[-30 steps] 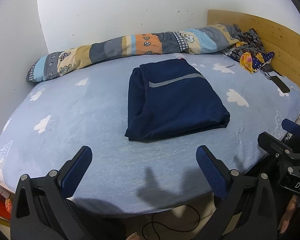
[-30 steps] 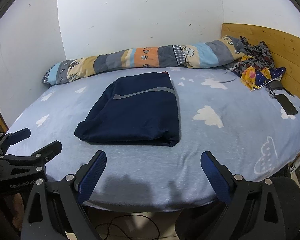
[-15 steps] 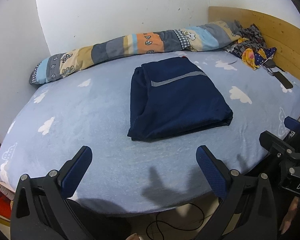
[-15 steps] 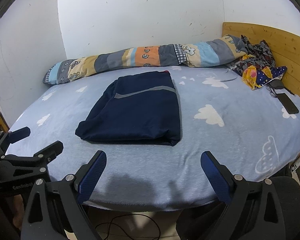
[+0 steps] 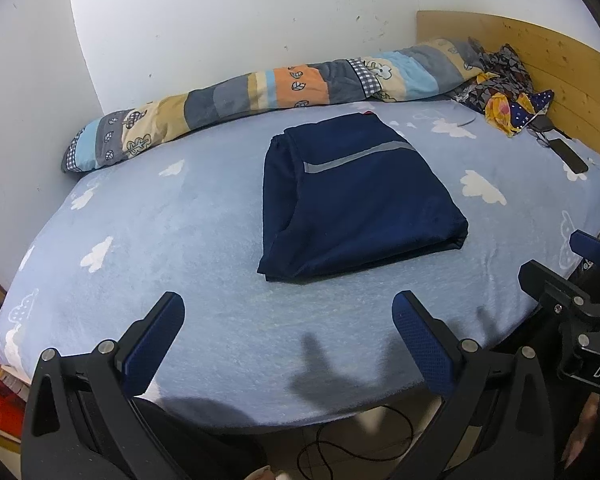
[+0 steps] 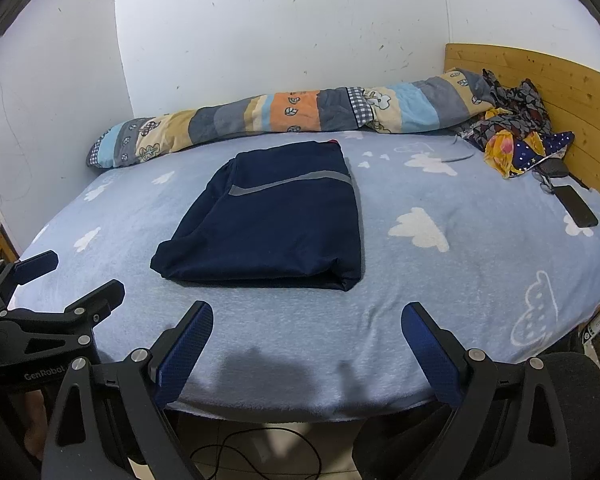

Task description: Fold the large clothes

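Fingers of the left gripper (image 5: 288, 320) and right gripper (image 6: 306, 330) are spread wide and empty, both backed off a bit further from the bed (image 6: 440, 296) edge than a second ago. The navy garment (image 6: 272, 220) lies folded mid-bed, unmoved, so folding looks finished. Its underside layers are hidden; the dark items by the headboard (image 6: 560, 76) are hard to make out.

Legible markings: "GenRobot" printed on the left gripper (image 6: 50, 280) body, right wrist view; partial "DAS" on the right gripper (image 5: 560, 264) body, left wrist view.
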A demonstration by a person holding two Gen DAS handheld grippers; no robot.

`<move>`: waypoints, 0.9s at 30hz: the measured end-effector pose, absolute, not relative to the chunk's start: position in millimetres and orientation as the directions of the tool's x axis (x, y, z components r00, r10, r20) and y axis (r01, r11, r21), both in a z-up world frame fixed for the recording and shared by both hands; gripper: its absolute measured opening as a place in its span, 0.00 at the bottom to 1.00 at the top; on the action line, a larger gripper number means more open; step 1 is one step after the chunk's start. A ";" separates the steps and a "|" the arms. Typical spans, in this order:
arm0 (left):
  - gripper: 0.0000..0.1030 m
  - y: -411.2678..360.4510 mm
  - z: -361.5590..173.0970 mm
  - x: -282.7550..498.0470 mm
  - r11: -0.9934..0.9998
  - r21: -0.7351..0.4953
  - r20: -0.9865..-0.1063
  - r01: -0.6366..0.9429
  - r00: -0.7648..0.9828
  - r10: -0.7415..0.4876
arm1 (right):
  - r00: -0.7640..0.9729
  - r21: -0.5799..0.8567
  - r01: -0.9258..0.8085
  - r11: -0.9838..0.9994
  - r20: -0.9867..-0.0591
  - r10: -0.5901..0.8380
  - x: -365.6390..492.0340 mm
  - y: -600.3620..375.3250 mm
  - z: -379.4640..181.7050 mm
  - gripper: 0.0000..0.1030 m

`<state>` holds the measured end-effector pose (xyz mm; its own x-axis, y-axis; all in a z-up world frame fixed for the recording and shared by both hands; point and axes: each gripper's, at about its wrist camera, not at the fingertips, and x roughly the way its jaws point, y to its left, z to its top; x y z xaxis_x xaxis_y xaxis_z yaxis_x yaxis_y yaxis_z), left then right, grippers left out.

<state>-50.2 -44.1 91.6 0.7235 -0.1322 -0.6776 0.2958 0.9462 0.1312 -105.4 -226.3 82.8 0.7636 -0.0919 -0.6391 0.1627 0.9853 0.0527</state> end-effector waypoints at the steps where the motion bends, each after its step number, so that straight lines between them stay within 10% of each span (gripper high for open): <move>1: 1.00 -43.3 91.5 -49.9 0.946 0.130 -0.679 0.296 0.722 -0.133 | 0.764 0.055 0.162 0.985 -0.639 -0.090 -105.3 -225.8 82.7 0.94; 27: 1.00 -35.6 98.3 -41.6 0.951 0.186 -0.688 0.247 0.724 -0.053 | 0.758 0.080 0.179 0.981 -0.647 -0.085 -104.7 -225.5 82.2 0.94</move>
